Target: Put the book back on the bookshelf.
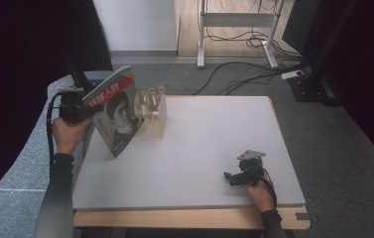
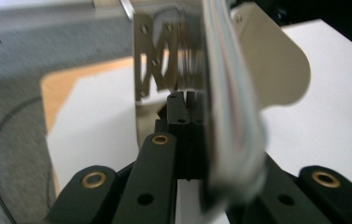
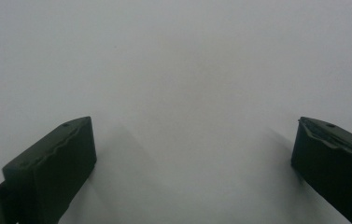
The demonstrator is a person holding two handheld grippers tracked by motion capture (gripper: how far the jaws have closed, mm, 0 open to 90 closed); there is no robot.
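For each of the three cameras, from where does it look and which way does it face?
High view: above the person's side, facing forward and down on the white table; both forearms and both grippers show.
Left gripper view: rides the left gripper, facing the wooden rack; jaws clamp the magazine.
Right gripper view: rides the right gripper, facing tabletop; jaws open.
Shared: magazine and rack, high and left views.

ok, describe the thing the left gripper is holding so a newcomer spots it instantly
Start at the white table and go to its far left corner, where a pale wooden rack stands. Just left of the rack, the left gripper is shut on a magazine held upright and tilted. It is the one printed thing there, with a portrait cover and red lettering.
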